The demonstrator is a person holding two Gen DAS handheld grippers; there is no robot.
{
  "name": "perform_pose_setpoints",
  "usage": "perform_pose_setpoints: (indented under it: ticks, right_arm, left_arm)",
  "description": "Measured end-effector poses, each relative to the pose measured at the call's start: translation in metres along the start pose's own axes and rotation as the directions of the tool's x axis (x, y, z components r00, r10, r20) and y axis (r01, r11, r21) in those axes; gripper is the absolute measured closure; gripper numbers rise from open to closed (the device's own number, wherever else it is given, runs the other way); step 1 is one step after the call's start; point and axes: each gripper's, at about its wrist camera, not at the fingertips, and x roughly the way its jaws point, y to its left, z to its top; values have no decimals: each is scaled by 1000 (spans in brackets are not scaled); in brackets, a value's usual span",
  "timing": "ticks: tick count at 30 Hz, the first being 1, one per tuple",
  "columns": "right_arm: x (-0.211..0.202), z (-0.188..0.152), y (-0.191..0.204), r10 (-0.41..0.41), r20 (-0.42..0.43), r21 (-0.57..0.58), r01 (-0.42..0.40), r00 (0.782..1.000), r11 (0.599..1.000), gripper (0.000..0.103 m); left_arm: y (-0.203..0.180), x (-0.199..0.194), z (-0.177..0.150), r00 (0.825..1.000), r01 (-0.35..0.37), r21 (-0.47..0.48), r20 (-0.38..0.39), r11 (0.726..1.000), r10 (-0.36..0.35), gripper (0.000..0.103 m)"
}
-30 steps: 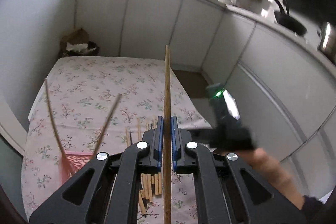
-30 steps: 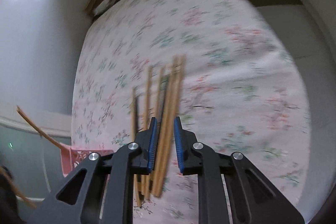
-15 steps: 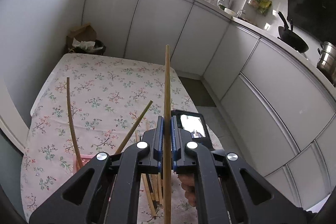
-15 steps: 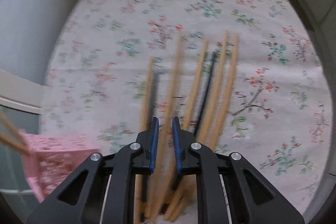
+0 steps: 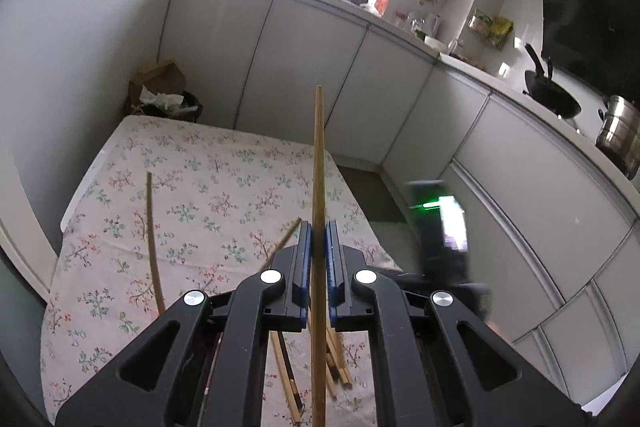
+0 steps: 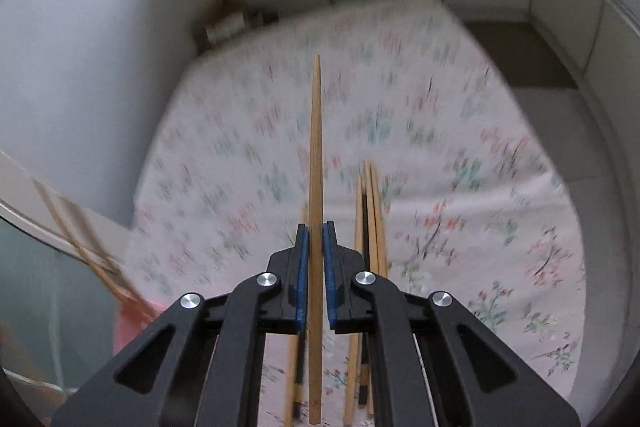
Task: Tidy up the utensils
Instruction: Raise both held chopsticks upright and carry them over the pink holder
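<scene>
Left wrist view: the left gripper point(image 5: 316, 239) is closed on a single wooden chopstick point(image 5: 318, 163), its blue pads point(image 5: 305, 255) pressing the shaft from both sides. The chopstick runs between the jaws and projects well beyond the fingertips, over the table point(image 5: 192, 187), which is covered by a floral cloth. On the cloth below the gripper lies a loose pile of chopsticks point(image 5: 334, 355), partly hidden by the gripper body. To the left of the gripper, two more sticks point(image 5: 151, 239) rise at a slant; their lower ends are hidden behind the gripper. To the right of the table, the other gripper's body appears as a blurred dark shape with a green light point(image 5: 434, 205). White cabinets point(image 5: 304, 67) stand beyond the table; a wok point(image 5: 554, 97) and a steel pot point(image 5: 620, 135) sit on the counter to the right.

Right wrist view: the right gripper point(image 6: 315, 247) is likewise closed on one chopstick point(image 6: 316, 147), held between its blue pads and pointing away above the table point(image 6: 500, 247). The remaining chopsticks point(image 6: 372, 219) lie on the cloth just right of the gripper, with a few beneath it. A pink basket point(image 6: 132, 315) stands at the table's left edge, with sticks point(image 6: 76, 239) leaning out of it. The background is motion-blurred.
</scene>
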Motion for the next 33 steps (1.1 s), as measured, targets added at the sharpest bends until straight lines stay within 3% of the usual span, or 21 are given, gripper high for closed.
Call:
perform_pose_setpoints:
  ticks: [2, 3, 5, 8, 11, 15, 21, 33]
  right_arm:
    - [-30, 8, -3, 80, 114, 19, -83, 990, 996, 96]
    - [-50, 9, -1, 122, 201, 15, -127, 972, 992, 96]
    - [-83, 7, 0, 174, 340, -14, -181, 924, 983, 96]
    - [-123, 0, 6, 246, 528, -54, -257, 813, 965, 95]
    - [-130, -11, 19, 257, 588, -89, -255, 767, 963, 95]
    - [-121, -19, 40, 269, 589, -154, -221, 762, 963, 95]
    - [-103, -26, 60, 295, 557, -199, -220, 777, 955, 95]
    - [-69, -50, 96, 288, 524, -280, -157, 802, 947, 95]
  left_arm:
    - [2, -5, 2, 1000, -7, 0, 27, 1000, 7, 97]
    - [5, -8, 4, 999, -10, 0, 44, 1000, 10, 97]
    - [9, -13, 6, 998, -10, -9, 64, 1000, 10, 97]
    - [16, -20, 9, 995, -8, -20, 102, 1000, 10, 97]
    - [23, -25, 10, 990, -27, -14, 135, 1000, 29, 97]
    - [37, -24, 9, 982, -67, -20, 175, 998, 70, 97]
    - [52, -22, 5, 964, -113, 6, 242, 994, 108, 97]
    - [71, 4, -11, 959, -176, 31, 233, 984, 164, 97]
